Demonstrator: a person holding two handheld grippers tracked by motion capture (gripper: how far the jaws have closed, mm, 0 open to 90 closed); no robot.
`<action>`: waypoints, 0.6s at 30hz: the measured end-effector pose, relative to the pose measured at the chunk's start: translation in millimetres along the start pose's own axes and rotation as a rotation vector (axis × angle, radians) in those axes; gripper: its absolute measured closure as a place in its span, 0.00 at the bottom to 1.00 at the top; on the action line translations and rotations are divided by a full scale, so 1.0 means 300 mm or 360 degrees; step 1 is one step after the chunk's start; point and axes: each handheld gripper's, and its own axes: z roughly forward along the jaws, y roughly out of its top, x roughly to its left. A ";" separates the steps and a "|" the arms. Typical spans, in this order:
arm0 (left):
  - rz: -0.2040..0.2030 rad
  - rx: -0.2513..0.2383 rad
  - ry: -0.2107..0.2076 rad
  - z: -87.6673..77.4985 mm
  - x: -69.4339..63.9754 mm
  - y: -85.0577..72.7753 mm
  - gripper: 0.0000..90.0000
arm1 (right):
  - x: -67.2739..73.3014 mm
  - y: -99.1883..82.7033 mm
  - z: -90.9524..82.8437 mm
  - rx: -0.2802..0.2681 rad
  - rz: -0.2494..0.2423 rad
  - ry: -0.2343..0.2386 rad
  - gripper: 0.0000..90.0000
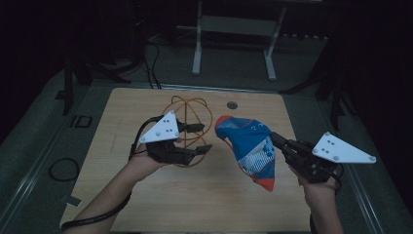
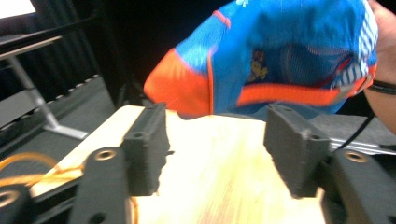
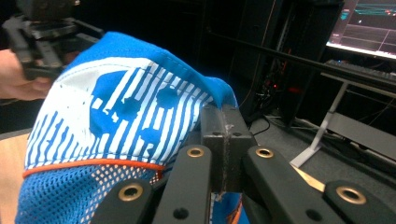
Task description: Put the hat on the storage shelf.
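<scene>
Right tongs [image 1: 278,141] seemingly pinch the cap [image 1: 251,148]; left tongs [image 1: 200,138] gape.

No legible text, brand or nr. anywhere. Blue-orange cap [image 2: 280,56] carries a small printed patch, too blurred to read. Monitor [image 3: 369,25] in right gripper view shows coloured lines, illegible.

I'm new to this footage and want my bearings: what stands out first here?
The bright blue, orange and white cap held up above the wooden table near its right side, pinched in the shut right gripper. To its left, the left gripper stands open with nothing between its jaws, in front of a round gold wire frame.
</scene>
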 end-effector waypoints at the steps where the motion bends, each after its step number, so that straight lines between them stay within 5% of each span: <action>1: -0.0008 0.0007 0.0025 -0.012 0.002 -0.005 0.41 | -0.002 0.007 0.006 -0.0002 -0.0001 -0.0002 1.00; 11: -0.0083 0.0002 0.0372 -0.130 0.028 -0.134 0.03 | -0.027 0.083 0.106 -0.0001 -0.0030 -0.0033 1.00; 18: -0.0170 -0.0030 0.0591 -0.208 0.036 -0.271 0.03 | -0.060 0.144 0.184 -0.0009 -0.0013 -0.0032 1.00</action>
